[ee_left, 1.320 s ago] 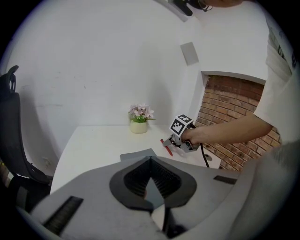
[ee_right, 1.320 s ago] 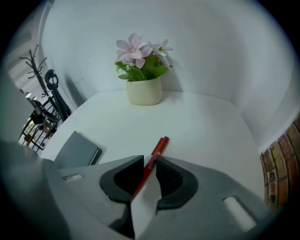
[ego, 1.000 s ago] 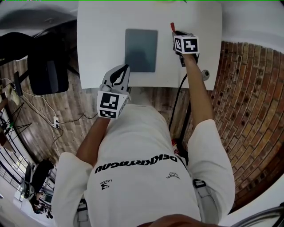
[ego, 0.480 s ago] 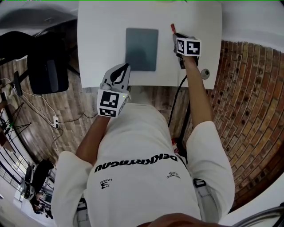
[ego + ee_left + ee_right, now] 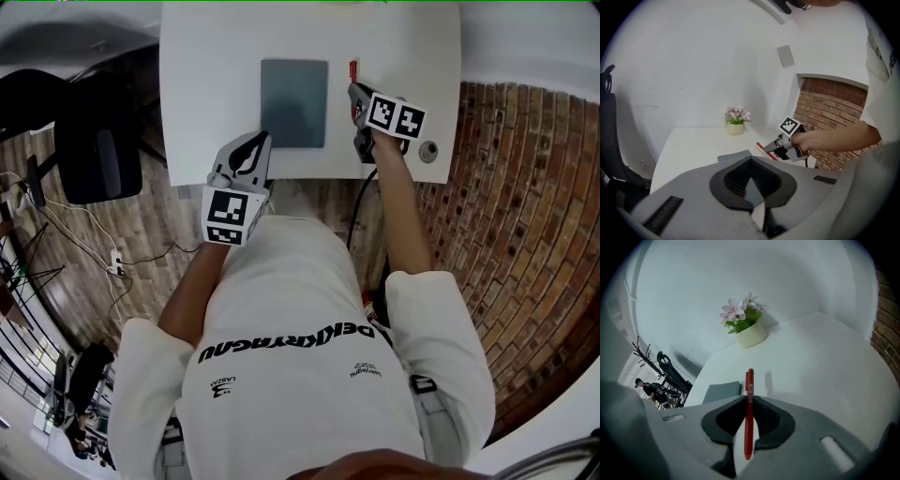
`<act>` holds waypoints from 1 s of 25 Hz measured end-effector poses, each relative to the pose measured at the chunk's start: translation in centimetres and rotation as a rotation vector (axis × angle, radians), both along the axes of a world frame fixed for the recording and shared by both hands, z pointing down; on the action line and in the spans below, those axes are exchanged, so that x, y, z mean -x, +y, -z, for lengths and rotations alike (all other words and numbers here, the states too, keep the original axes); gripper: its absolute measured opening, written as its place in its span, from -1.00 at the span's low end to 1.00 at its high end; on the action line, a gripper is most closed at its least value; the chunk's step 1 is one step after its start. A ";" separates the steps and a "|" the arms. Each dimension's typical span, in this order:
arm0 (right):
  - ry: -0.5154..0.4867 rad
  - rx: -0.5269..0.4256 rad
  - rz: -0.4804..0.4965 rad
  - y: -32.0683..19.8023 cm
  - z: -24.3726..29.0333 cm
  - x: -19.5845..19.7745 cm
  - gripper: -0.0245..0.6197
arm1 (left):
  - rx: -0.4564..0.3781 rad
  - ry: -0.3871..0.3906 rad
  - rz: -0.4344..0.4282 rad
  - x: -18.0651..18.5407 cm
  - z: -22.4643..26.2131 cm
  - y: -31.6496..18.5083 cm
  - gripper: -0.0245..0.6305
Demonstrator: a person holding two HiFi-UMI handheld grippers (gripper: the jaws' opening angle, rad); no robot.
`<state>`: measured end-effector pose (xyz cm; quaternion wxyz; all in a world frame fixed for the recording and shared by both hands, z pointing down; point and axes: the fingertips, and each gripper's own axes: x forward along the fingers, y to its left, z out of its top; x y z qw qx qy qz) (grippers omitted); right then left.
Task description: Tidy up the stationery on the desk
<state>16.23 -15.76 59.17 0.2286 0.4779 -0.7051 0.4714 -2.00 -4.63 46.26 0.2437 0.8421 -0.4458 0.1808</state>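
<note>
Pinching a red pen (image 5: pixel 749 413) between its pads, the right gripper (image 5: pixel 354 92) is holding it over the white desk (image 5: pixel 206 94), just right of the grey notebook (image 5: pixel 294 103) and clear of the desk's right edge, while the left gripper (image 5: pixel 262 142) is hovering at the near edge, jaws pressed together on nothing. Bare top is lying open left of the notebook and toward the flower pot (image 5: pixel 751 336); black lettering on the person's shirt (image 5: pixel 309 394) is showing upside down, not clearly legible.

Smooth plastic pen (image 5: pixel 749 413), matt desk (image 5: pixel 815 362)
</note>
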 end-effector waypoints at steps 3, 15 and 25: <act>-0.023 0.017 -0.010 1.3 -0.5 1.1 -0.77 | -0.001 -0.004 0.000 0.1 0.1 0.2 -0.93; 0.010 0.063 -0.042 3.8 -2.7 2.6 -0.77 | -0.009 -0.011 -0.001 0.3 0.3 1.1 -0.93; 0.018 0.081 -0.065 4.7 -3.9 2.8 -0.76 | -0.013 -0.030 0.000 1.1 -0.1 1.8 -0.93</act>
